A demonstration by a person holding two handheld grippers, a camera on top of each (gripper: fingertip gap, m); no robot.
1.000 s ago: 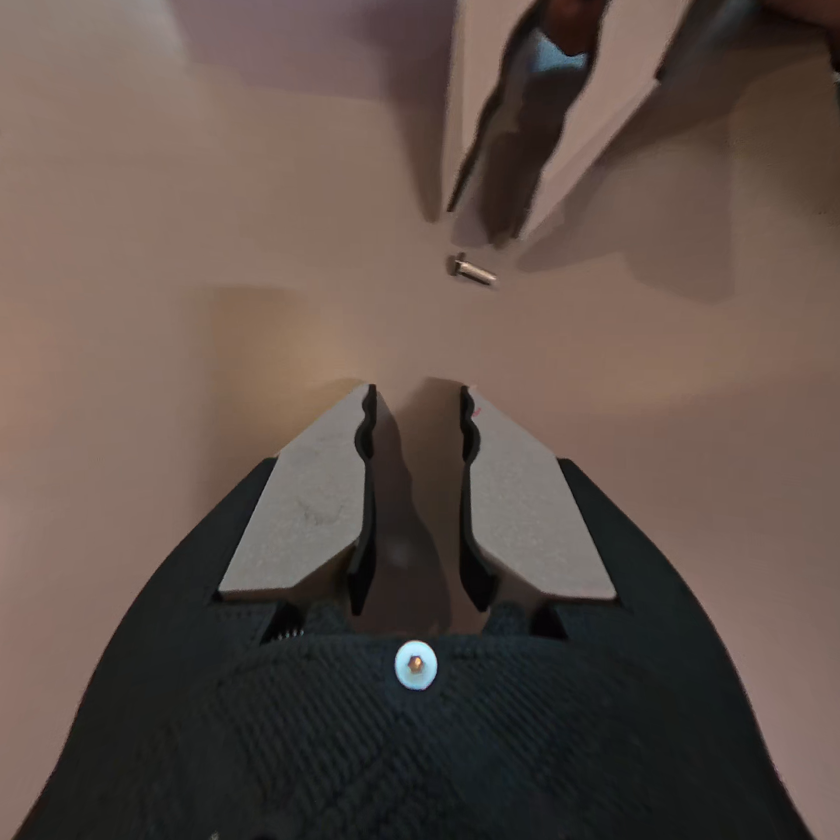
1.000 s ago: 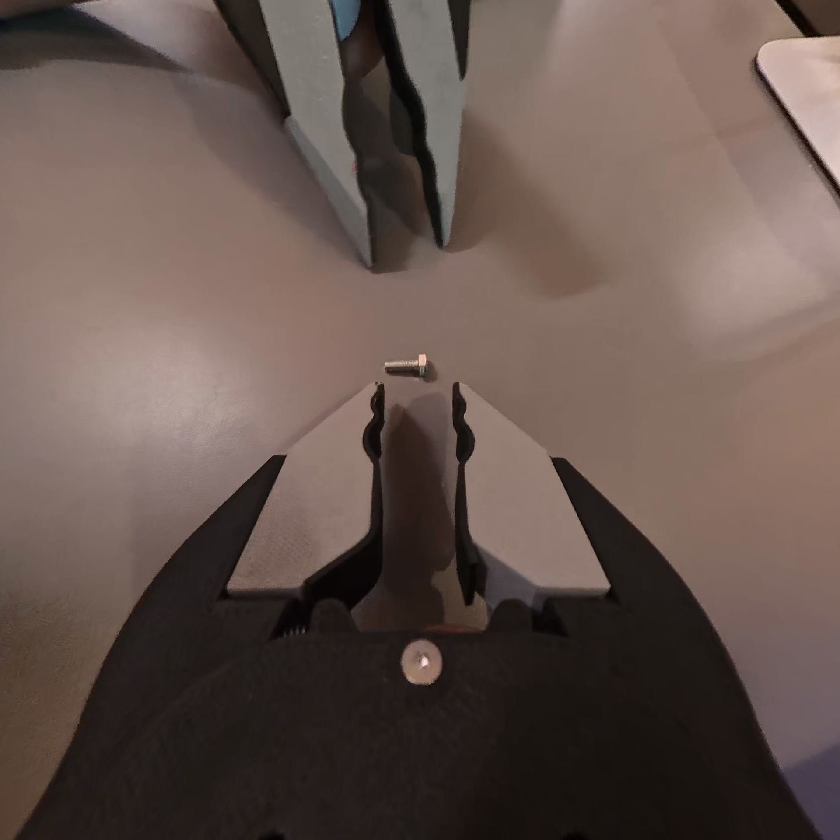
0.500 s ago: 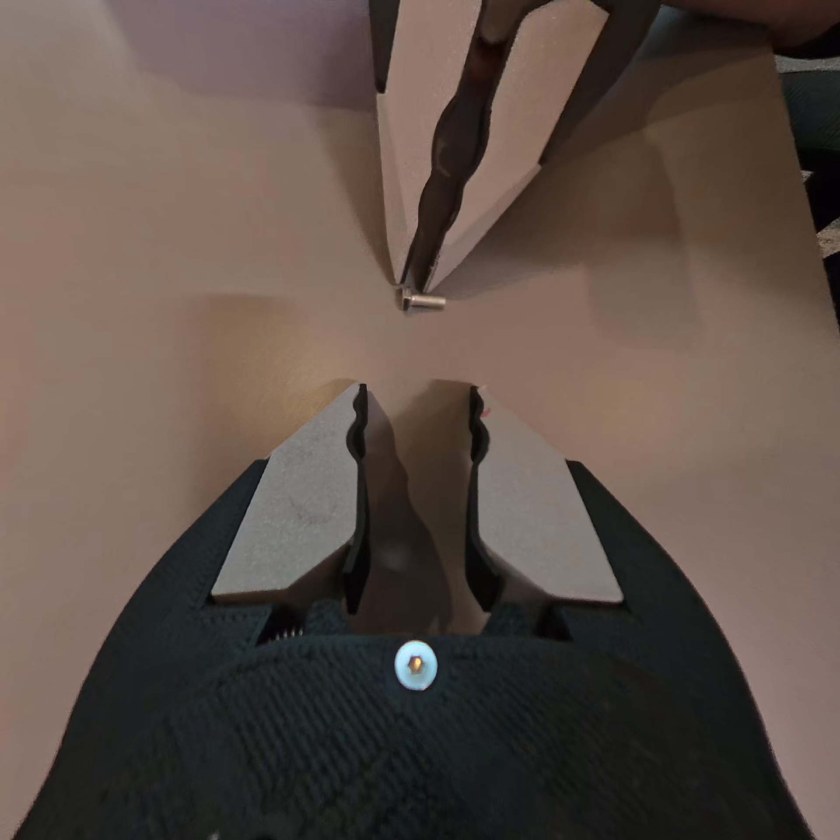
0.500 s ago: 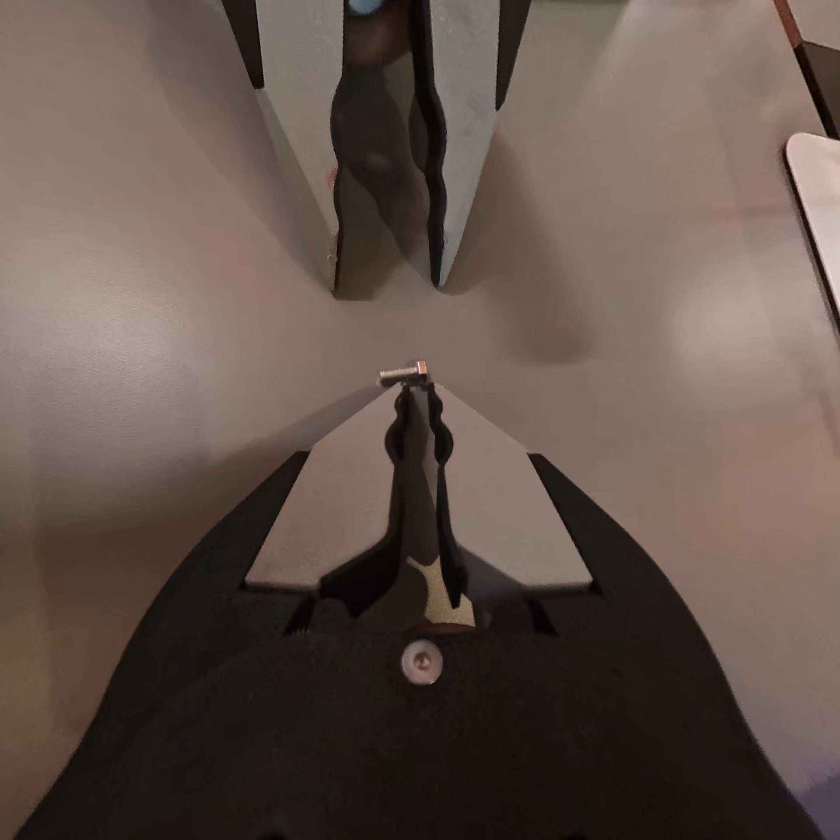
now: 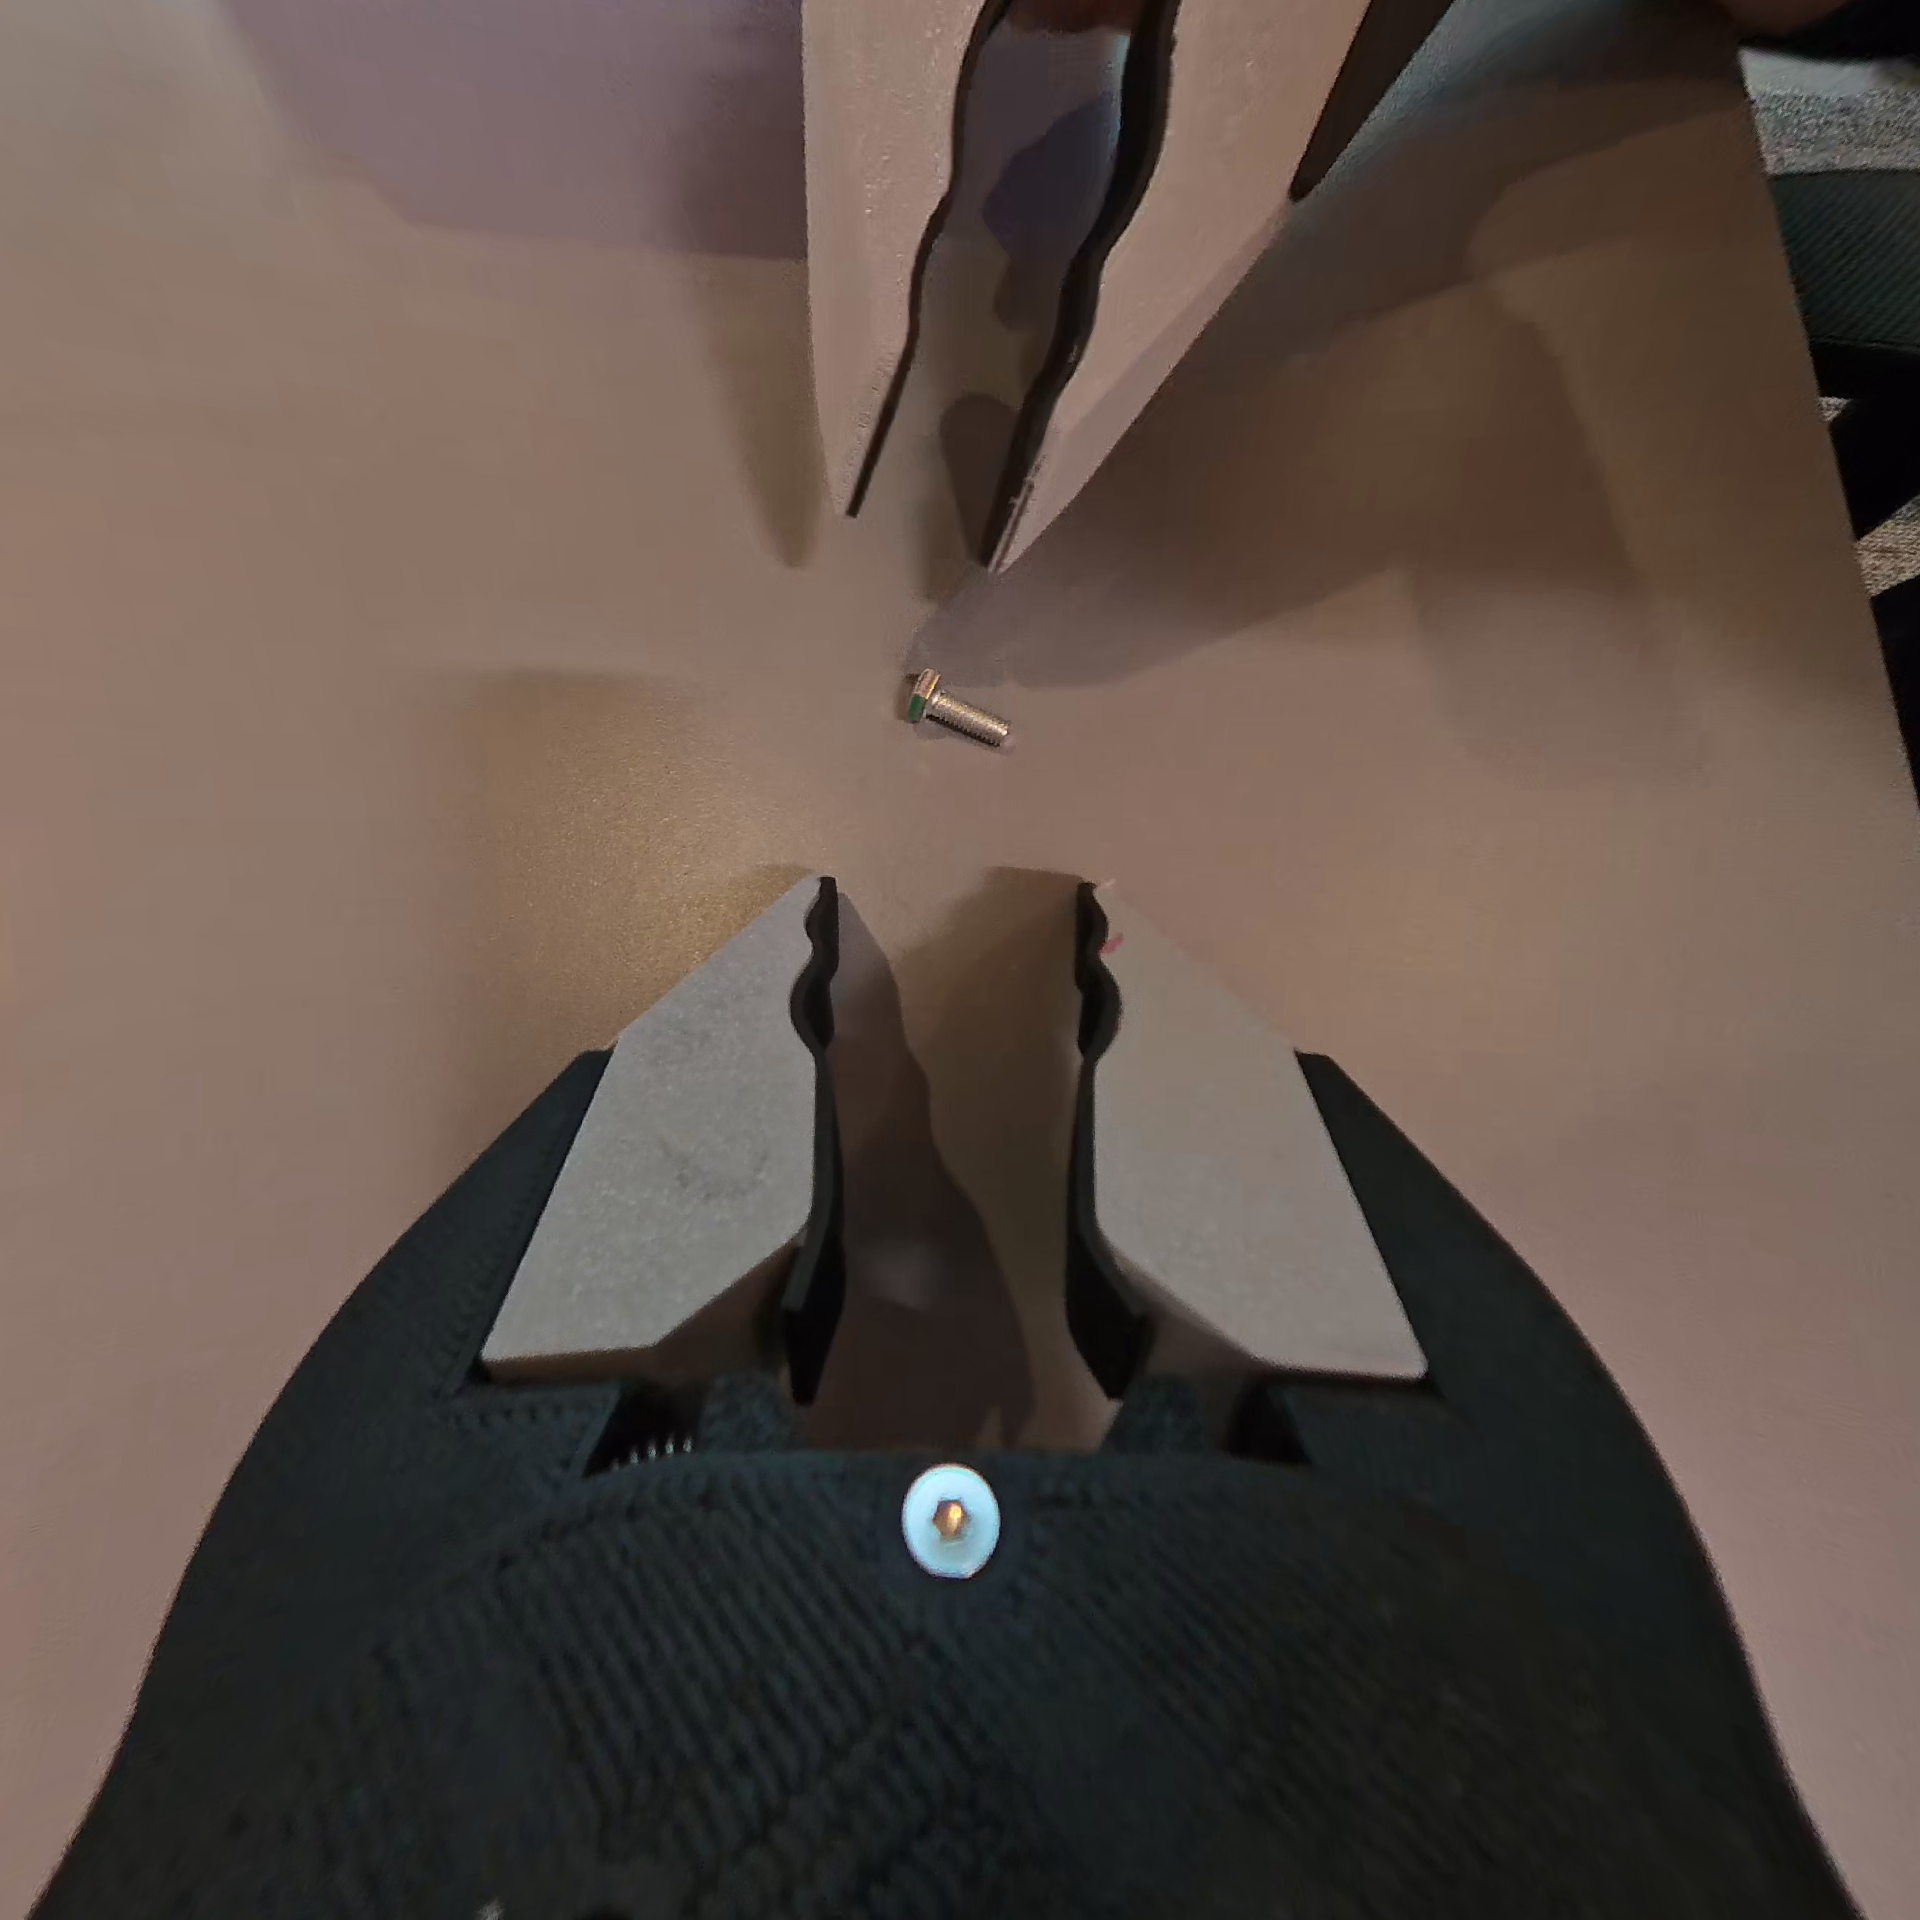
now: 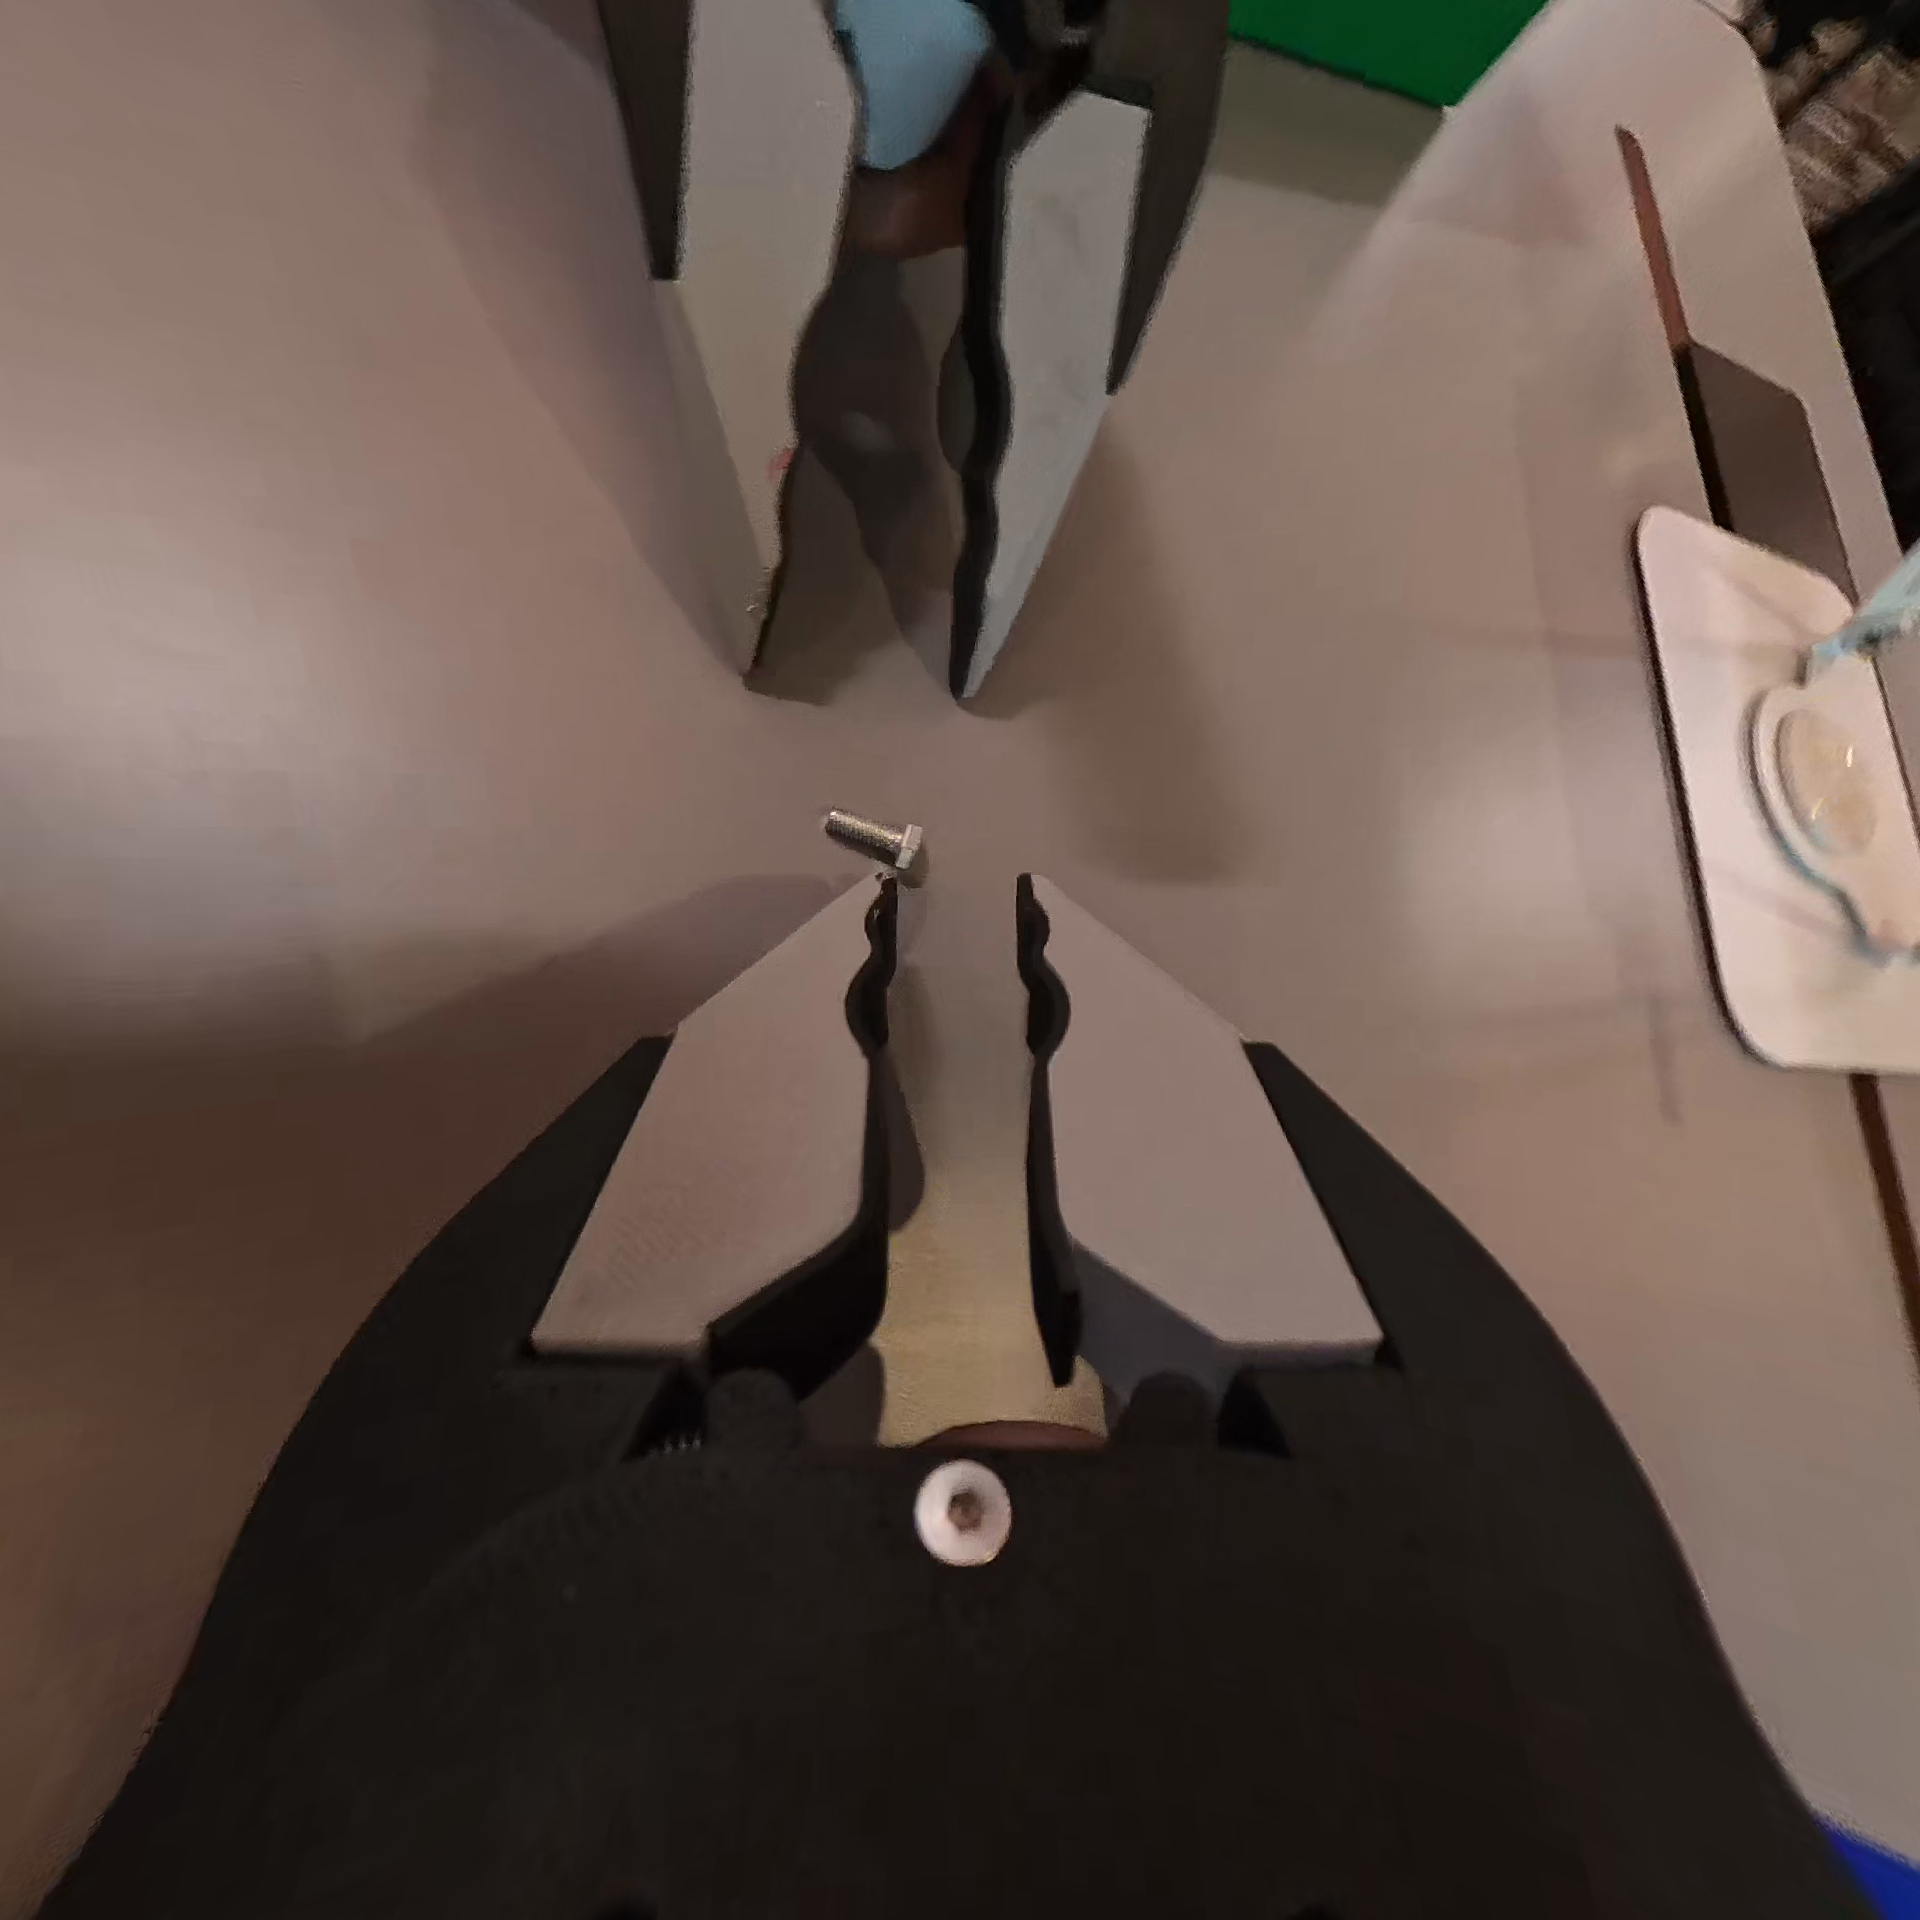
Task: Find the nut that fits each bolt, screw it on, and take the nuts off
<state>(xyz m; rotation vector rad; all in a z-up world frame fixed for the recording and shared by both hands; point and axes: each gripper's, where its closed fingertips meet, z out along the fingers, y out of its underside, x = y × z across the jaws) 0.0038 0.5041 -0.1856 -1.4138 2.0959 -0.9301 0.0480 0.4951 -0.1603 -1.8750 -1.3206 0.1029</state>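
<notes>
A small silver hex-head bolt [image 5: 958, 710] lies on its side on the table between the two grippers; it also shows in the right wrist view [image 6: 878, 840]. My left gripper [image 5: 951, 894] is open and empty, a short way short of the bolt. My right gripper [image 6: 951, 888] is open and empty; its left fingertip [image 6: 881, 904] sits right at the bolt's head. The right gripper shows opposite in the left wrist view [image 5: 925, 530], and the left gripper shows opposite in the right wrist view [image 6: 862, 675]. No nut is in view.
The table [image 5: 312, 623] is a plain pinkish-grey surface. A white tray [image 6: 1704, 665] holding a round clear piece stands at the right edge in the right wrist view. The table's right edge [image 5: 1829, 520] borders dark fabric. Left tips to right tips: about 6 centimetres.
My right gripper closed near the bolt's head half a second ago and has now opened and drawn back. The bolt has turned slightly and lies on the table. My left gripper stays open.
</notes>
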